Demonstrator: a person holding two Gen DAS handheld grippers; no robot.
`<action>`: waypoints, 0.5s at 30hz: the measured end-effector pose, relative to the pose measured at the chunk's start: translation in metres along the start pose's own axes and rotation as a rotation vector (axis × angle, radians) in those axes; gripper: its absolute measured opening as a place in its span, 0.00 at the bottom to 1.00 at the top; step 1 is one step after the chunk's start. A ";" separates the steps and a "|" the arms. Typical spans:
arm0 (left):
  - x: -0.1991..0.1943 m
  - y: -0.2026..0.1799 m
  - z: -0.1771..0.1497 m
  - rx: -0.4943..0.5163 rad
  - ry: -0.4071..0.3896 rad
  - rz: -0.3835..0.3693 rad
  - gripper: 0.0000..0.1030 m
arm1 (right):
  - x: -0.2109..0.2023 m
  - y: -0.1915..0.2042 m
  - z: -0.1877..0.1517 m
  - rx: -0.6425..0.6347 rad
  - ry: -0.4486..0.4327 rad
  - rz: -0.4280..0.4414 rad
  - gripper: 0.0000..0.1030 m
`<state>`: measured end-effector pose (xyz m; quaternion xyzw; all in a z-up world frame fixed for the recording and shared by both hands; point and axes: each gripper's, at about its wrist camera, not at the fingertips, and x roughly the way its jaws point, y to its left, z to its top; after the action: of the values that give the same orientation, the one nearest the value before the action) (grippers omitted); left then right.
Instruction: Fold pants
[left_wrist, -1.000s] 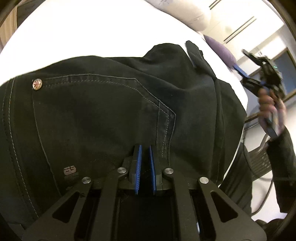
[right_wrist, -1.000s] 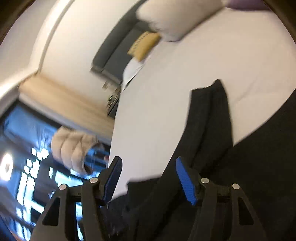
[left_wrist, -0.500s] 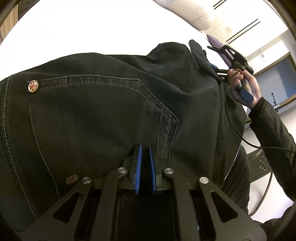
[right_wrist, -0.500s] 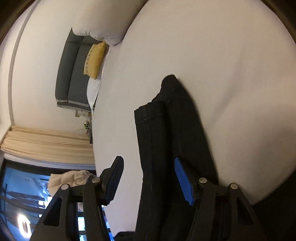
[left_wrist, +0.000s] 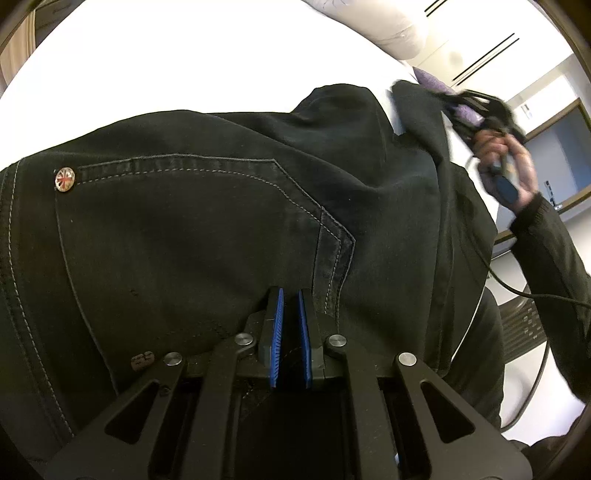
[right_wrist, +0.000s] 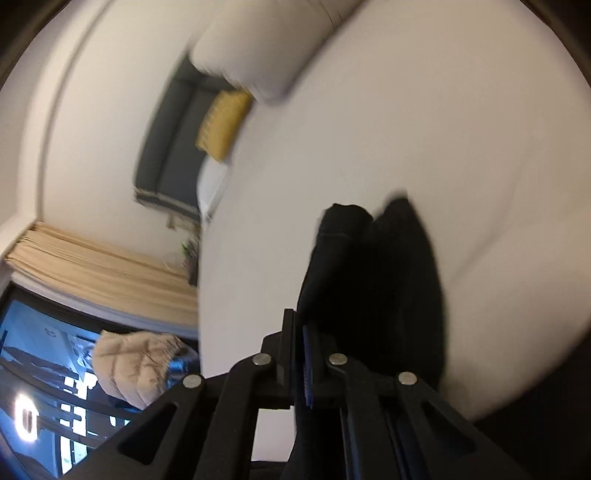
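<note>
The black pants (left_wrist: 207, 236) lie on the white bed (left_wrist: 177, 55), back pocket up with a round rivet (left_wrist: 65, 180) at the left. My left gripper (left_wrist: 290, 306) is shut on the pants fabric near the pocket's corner. My right gripper (right_wrist: 306, 332) is shut on the end of the pant legs (right_wrist: 369, 266) and holds it above the bed. In the left wrist view the right gripper (left_wrist: 476, 107) shows at the upper right, in the person's hand, with the leg end (left_wrist: 417, 107) lifted.
White pillows (left_wrist: 391, 26) lie at the head of the bed. A purple cushion (left_wrist: 436, 83) lies beyond the pants. A grey sofa with a yellow cushion (right_wrist: 221, 125), curtains and a window stand past the bed's far side. A chair (left_wrist: 524, 328) stands at the right.
My right gripper has closed on the end of the pant legs and lifted it. My left gripper keeps its hold and has hardly moved.
</note>
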<state>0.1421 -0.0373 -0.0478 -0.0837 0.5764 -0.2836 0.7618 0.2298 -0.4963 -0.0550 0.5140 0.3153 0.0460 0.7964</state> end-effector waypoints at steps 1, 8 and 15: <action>0.000 0.000 0.000 0.000 0.001 0.001 0.08 | -0.016 0.005 0.003 -0.001 -0.032 0.016 0.05; 0.002 -0.007 0.003 0.002 0.011 0.013 0.08 | -0.176 -0.030 -0.027 0.088 -0.335 0.027 0.05; 0.003 -0.016 0.011 0.022 0.033 0.047 0.08 | -0.222 -0.132 -0.083 0.389 -0.415 -0.059 0.05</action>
<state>0.1474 -0.0545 -0.0399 -0.0571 0.5878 -0.2733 0.7593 -0.0259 -0.5802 -0.0888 0.6460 0.1633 -0.1445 0.7315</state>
